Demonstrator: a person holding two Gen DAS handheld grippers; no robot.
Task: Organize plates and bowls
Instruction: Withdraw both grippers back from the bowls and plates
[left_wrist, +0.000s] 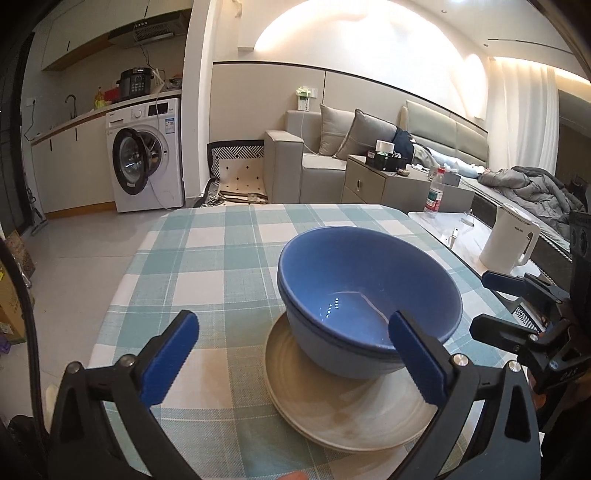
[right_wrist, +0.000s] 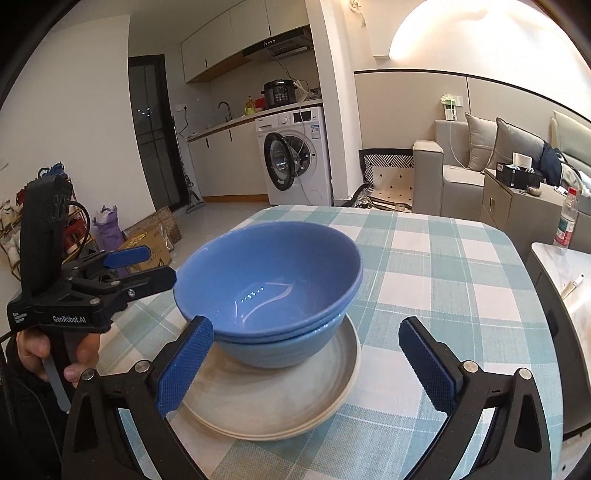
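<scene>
Two blue bowls (left_wrist: 369, 291) are nested one inside the other and stand on a stack of beige plates (left_wrist: 343, 413) on the checked tablecloth (left_wrist: 207, 258). My left gripper (left_wrist: 291, 354) is open and empty, just in front of the stack and to its left. The stack also shows in the right wrist view, bowls (right_wrist: 269, 280) on plates (right_wrist: 273, 398). My right gripper (right_wrist: 306, 362) is open and empty, close in front of the plates. Each gripper shows in the other's view, the right one (left_wrist: 484, 306) right of the bowls and the left one (right_wrist: 155, 266) left of them.
A white kettle (left_wrist: 509, 240) and a water bottle (left_wrist: 434, 195) stand on a marble side table (left_wrist: 465, 229) right of the dining table. A sofa (left_wrist: 325, 162), a washing machine (left_wrist: 147, 155) and a kitchen counter lie beyond. Bags and boxes (right_wrist: 147, 236) sit on the floor at left.
</scene>
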